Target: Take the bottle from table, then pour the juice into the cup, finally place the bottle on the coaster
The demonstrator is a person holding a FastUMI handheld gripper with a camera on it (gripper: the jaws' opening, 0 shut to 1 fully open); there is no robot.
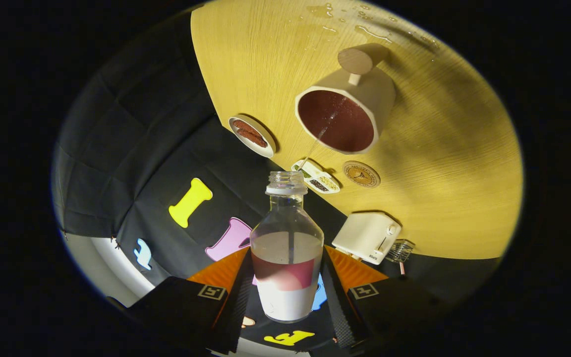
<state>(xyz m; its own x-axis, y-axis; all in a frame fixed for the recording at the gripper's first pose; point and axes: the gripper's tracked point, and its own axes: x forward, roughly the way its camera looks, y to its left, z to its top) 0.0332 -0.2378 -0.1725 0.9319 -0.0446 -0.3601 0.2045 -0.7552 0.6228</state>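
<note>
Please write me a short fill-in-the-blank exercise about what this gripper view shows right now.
1. The gripper has its fingers shut on the clear glass ____.
2. A thin stream of juice runs from the bottle's open mouth into the white faceted ____ with a round wooden handle.
3. The round brown cork coaster on the yellow wooden table has ____ standing on it.
4. The white toaster sits nearer the fingers than the ____.

Missing words: bottle; cup; nothing; coaster
</note>
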